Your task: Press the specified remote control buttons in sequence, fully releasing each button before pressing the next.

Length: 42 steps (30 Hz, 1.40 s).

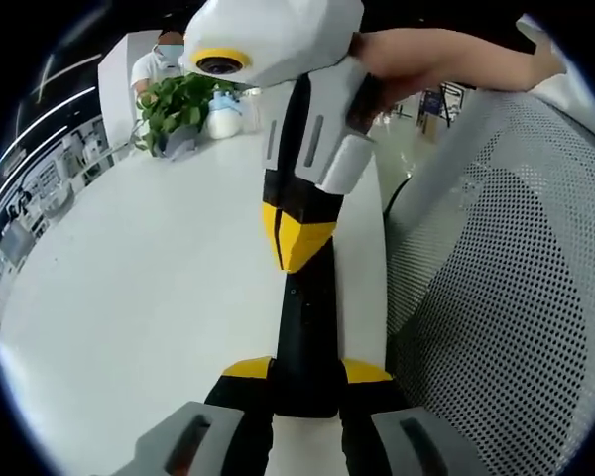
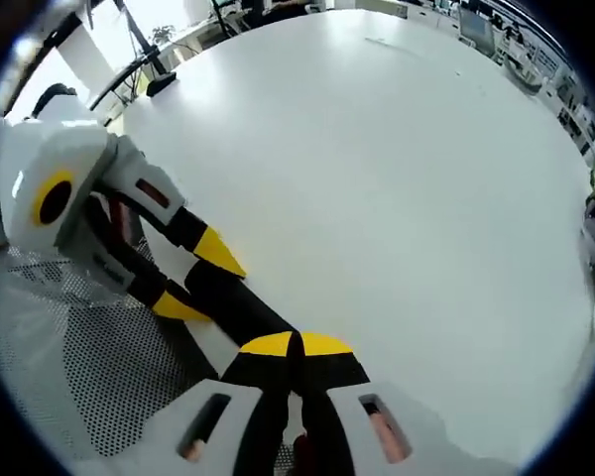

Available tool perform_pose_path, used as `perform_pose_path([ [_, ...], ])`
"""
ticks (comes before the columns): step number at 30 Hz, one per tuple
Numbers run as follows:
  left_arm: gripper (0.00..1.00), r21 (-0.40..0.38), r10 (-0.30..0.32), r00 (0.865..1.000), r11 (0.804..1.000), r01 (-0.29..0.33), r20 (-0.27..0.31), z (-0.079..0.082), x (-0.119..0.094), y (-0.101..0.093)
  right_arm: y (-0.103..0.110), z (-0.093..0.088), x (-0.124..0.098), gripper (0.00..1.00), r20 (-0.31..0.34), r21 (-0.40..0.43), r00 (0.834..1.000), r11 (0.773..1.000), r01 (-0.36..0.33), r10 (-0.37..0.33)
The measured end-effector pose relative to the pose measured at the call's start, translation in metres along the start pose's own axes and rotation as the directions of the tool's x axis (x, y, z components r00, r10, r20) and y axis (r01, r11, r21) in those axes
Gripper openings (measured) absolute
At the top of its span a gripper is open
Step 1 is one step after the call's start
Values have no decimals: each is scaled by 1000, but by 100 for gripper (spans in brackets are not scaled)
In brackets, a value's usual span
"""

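A: Nearest in the left gripper view: left gripper (image 1: 305, 382), yellow-tipped jaws clamped on either side of the near end of a long black remote (image 1: 307, 337). Holding it steady, I'd guess, so presses don't push it around.

B: And the right gripper?

A: The right gripper (image 1: 297, 248) comes down from above with its jaws together, forming one yellow point. The tip sits on the remote's top face, probably on a button; the button itself isn't visible. A hand (image 1: 416, 59) grips its handle.

B: Where's the remote?

A: It's at the edge of the white table (image 1: 129, 297), next to a mesh chair back (image 1: 516, 278). In the right gripper view, it runs between the two grippers.

B: Any text or brand?

A: Nothing readable on the remote.

B: Farther back?

A: A potted plant (image 1: 178, 104) stands at the far end of the table, with a seated person behind it.
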State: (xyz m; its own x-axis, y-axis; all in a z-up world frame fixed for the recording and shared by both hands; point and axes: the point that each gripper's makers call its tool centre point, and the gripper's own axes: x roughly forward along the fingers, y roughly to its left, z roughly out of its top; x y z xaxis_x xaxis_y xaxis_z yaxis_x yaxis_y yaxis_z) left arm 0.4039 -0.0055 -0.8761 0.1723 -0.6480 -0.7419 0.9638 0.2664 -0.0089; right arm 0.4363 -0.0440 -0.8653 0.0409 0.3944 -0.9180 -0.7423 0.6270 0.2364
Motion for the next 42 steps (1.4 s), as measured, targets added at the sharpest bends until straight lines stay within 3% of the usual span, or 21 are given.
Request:
perform_pose_path([
  [4,24,7,-6,1000,1000,6,-2,1,1,-1,1,1,-1,0,5,71,1000,997,-25,25],
  [10,24,17,-13,1000,1000,13,-5,2,1,-4,5,-1,1,0,-7,93,999,995,-39,40],
  [20,24,19,-17,1000,1000,17,-3,2,1,-6,6,-9,7,0,-67,25,998,1000,0,2],
  [31,24,15,-17,1000,1000,17,0,2,1,-5,7,-7,8,0,-60,-81,997,996,38,-43],
  [42,24,4,-13,1000,1000,13,7,2,1,-4,6,-7,6,0,-56,-55,998,998,25,-28],
])
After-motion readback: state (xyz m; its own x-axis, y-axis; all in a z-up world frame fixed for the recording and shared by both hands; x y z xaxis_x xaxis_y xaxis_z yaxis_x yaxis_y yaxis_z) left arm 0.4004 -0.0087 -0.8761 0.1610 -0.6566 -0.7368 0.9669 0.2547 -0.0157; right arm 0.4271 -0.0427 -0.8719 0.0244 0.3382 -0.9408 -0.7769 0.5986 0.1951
